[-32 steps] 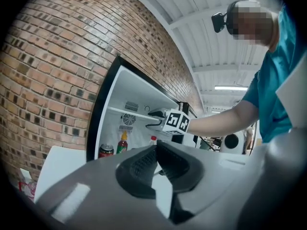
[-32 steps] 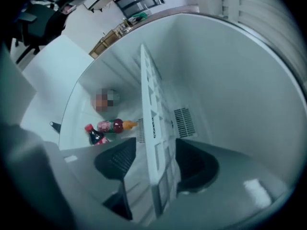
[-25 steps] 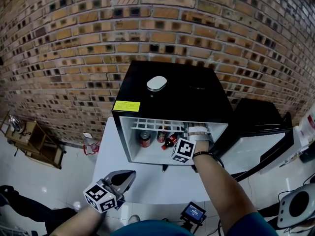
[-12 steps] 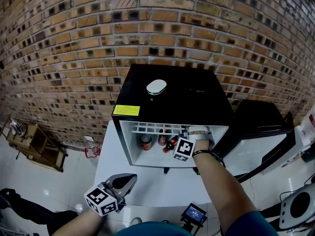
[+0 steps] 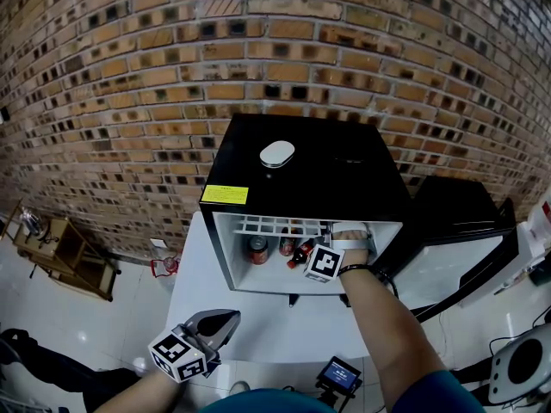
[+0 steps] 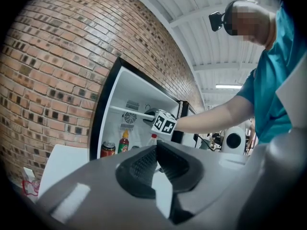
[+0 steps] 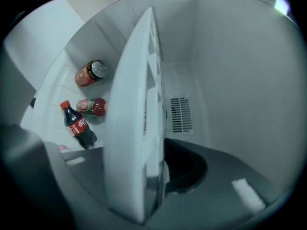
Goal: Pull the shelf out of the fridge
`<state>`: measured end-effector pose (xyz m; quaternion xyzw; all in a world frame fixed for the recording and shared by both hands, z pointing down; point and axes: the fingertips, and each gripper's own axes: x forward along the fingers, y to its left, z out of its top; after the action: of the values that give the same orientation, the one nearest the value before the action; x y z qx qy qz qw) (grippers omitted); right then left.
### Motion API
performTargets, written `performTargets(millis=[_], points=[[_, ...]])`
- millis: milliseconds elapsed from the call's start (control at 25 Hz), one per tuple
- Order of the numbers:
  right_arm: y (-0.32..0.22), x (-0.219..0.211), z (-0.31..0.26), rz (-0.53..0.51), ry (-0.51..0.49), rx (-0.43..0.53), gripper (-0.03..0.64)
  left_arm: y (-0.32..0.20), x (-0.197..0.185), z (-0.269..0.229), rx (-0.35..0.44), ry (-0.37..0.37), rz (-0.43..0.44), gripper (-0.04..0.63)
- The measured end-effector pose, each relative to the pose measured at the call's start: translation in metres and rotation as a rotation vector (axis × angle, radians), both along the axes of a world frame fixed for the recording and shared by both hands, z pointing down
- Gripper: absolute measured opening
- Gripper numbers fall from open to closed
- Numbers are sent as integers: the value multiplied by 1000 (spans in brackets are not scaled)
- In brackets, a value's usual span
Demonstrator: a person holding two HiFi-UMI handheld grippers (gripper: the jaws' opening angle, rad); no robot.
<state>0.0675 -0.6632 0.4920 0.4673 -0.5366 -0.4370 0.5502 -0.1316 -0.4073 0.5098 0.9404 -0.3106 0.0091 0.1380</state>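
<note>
While the white wire shelf (image 5: 274, 224) sits fully seated high inside the open black fridge (image 5: 310, 175), the right hand-held gripper (image 5: 343, 229) reaches in at its right end. Its jaws have just been closing and now pinch the shelf's front edge. The grasp appears made, with the pull yet to begin. The next move calls for a straight, level draw toward the person so the shelf slides along its supports without tilting or jamming. A can (image 5: 257, 248) and bottles (image 5: 297, 249) stand below, apart from the shelf. The left hand-held gripper (image 5: 229, 318) hangs over the white counter (image 5: 258, 304), well apart from the fridge, jaws together and empty.
</note>
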Motion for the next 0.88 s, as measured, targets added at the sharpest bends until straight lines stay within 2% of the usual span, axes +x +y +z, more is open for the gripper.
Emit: performTargets(millis=[80, 360, 560, 760, 880], points=[[1, -1, -1, 2, -8, -1, 118, 1, -1, 0, -2, 3, -5, 0], [-2, 8, 4, 25, 60, 12, 118, 7, -4, 0, -2, 8, -13, 0], [2, 1, -1, 15, -13, -3, 117, 9, -8, -1, -1, 9, -21, 0], [5, 5, 2, 19, 36, 11, 117, 11, -13, 0, -4, 14, -30, 0], [20, -2, -1, 11, 7, 17, 117, 10, -13, 1, -3, 18, -23, 0]])
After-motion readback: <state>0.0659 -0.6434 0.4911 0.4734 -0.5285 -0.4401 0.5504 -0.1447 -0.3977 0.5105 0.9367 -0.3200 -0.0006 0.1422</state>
